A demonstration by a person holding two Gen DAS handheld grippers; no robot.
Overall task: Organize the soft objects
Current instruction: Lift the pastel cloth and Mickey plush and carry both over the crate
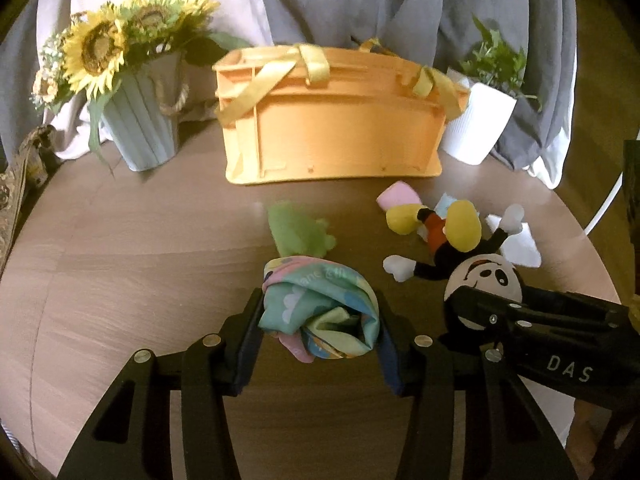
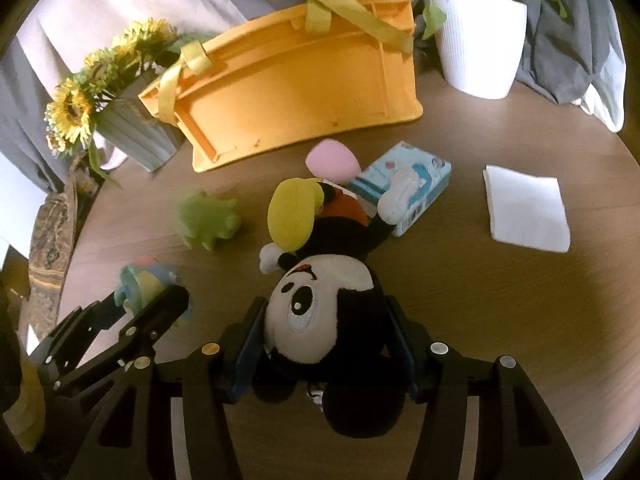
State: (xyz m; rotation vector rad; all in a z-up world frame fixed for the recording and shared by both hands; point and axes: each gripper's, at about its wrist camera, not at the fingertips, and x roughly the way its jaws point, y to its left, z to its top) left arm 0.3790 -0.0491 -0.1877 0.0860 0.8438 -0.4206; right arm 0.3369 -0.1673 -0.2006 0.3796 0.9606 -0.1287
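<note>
Left fingers (image 1: 320,320) clamp one cloth bundle (image 1: 320,312); right fingers (image 2: 326,336) clamp one mouse plush (image 2: 324,312).

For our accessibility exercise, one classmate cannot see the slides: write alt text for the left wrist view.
The left gripper clamps a bunched pastel cloth above a round wooden table. Beyond it lie a green plush and a mouse plush, whose head the right gripper holds. At the back stands an orange basket between sunflowers and a white pot.

Round table (image 2: 480,300) bearing basket (image 2: 296,80), napkin (image 2: 526,208)
</note>
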